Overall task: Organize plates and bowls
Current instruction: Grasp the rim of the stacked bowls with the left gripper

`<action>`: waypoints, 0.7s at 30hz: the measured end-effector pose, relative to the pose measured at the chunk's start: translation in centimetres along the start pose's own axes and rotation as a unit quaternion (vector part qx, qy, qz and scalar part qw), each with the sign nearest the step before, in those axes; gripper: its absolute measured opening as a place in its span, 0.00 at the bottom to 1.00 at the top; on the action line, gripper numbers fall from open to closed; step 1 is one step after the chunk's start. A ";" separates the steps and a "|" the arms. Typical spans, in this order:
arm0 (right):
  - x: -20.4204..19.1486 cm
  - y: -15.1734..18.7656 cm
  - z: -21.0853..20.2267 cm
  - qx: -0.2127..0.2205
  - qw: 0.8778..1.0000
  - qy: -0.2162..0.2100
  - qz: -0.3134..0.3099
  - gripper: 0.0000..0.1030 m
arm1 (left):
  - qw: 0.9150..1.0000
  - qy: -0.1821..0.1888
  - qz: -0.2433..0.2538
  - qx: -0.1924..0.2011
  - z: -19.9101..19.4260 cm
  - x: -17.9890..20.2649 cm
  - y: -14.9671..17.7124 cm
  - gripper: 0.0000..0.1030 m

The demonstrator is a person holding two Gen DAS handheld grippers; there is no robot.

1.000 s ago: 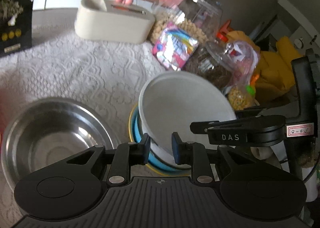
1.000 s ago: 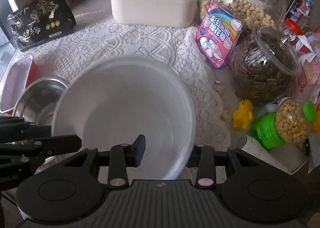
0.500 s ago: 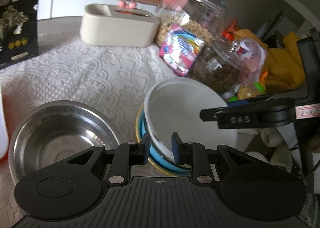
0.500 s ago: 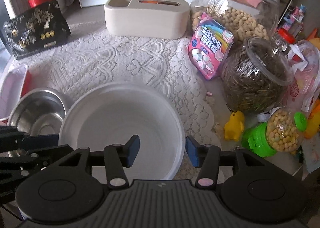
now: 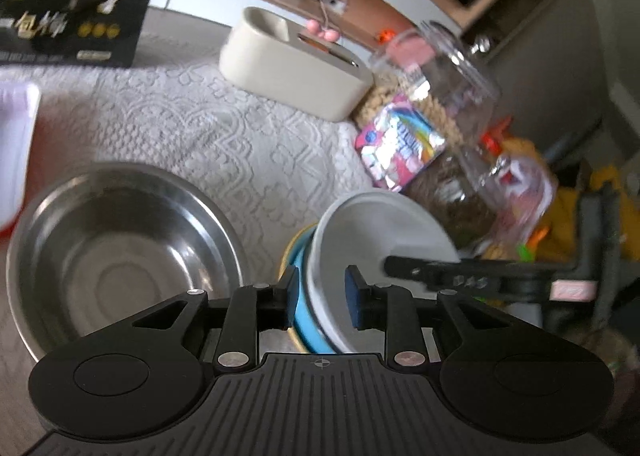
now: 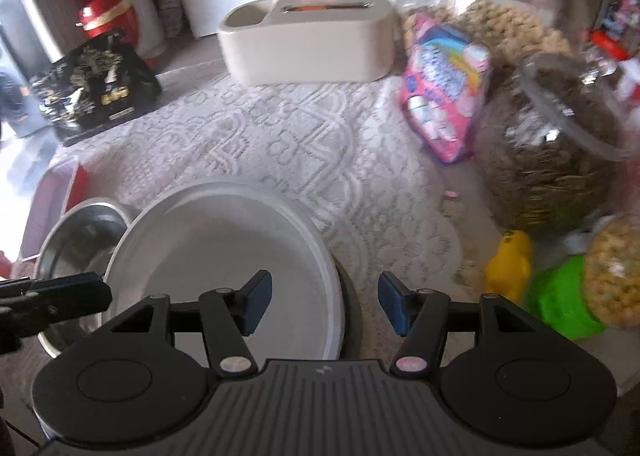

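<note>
Left wrist: left tongs (image 5: 321, 298) part-open astride the near rims of white bowl (image 5: 380, 256) and blue bowl (image 5: 306, 314); contact unclear, blurred. Steel bowl (image 5: 120, 252) beside.
Right wrist: right tongs (image 6: 325, 302) have just been opening, bowl rim (image 6: 224, 252) between, released; earlier clamped.
Handling: stiff, slick, probably breakable; grip rim.

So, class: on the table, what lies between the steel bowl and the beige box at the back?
Nothing stands there. From the steel bowl to the beige box only bare lace tablecloth shows, clearest in the left wrist view.
</note>
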State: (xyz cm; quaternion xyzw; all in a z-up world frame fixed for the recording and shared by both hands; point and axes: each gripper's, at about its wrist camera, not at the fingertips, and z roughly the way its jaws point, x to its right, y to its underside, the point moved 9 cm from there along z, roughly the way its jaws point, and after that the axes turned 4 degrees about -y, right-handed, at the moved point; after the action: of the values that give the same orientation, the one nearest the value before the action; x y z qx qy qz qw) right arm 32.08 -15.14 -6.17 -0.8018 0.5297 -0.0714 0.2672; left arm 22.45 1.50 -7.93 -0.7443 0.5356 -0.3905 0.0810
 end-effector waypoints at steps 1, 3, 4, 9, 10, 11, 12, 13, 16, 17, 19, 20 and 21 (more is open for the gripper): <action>0.0 0.0 0.2 0.003 1.000 -0.008 -0.010 0.58 | 1.000 0.000 -0.005 0.002 -0.1 0.1 0.2 0.27; 0.2 -0.1 0.3 0.023 0.999 -0.019 -0.019 0.58 | 1.000 -0.010 -0.005 0.000 0.0 0.6 0.5 0.27; 0.5 -0.1 0.4 0.032 0.999 -0.029 -0.016 0.58 | 1.000 -0.022 0.002 -0.001 0.0 0.8 0.6 0.27; 2.5 1.2 1.6 0.010 0.997 -0.072 0.030 0.58 | 0.992 -0.117 0.050 -0.004 1.3 1.5 0.8 0.27; 2.7 1.5 1.8 0.003 0.996 -0.079 0.039 0.58 | 0.991 -0.123 0.047 -0.009 1.7 1.6 0.9 0.27; 2.7 1.9 2.1 -0.008 0.995 -0.087 0.045 0.58 | 0.991 -0.128 0.043 -0.014 2.2 1.7 1.0 0.27; 2.7 2.2 2.3 -0.015 0.994 -0.096 0.050 0.58 | 0.990 -0.134 0.041 -0.019 2.6 1.6 1.1 0.28; 2.7 2.6 2.4 -0.019 0.993 -0.103 0.053 0.58 | 0.989 -0.139 0.037 -0.024 3.1 1.5 1.3 0.30; 2.5 3.8 2.8 -0.024 0.994 -0.098 0.043 0.61 | 0.989 -0.141 0.025 -0.040 4.0 1.1 1.8 0.36; 2.4 4.1 2.9 -0.021 0.995 -0.089 0.034 0.61 | 0.989 -0.142 0.025 -0.041 4.1 1.1 2.0 0.39; 2.1 4.5 2.7 -0.017 0.996 -0.086 0.020 0.62 | 0.988 -0.150 0.027 -0.036 4.0 1.0 2.1 0.40; 1.9 4.6 2.5 -0.016 0.996 -0.087 0.016 0.62 | 0.987 -0.154 0.026 -0.034 4.0 1.0 2.1 0.40; 1.8 4.6 2.4 -0.015 0.996 -0.089 0.015 0.63 | 0.987 -0.155 0.026 -0.034 4.1 0.9 2.1 0.38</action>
State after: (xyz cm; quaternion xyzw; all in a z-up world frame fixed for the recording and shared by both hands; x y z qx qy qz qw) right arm 30.11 -17.26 -10.81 -0.8008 0.5170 0.0125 0.3022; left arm 23.77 -1.40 -11.38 -0.7838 0.5491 -0.2494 0.1481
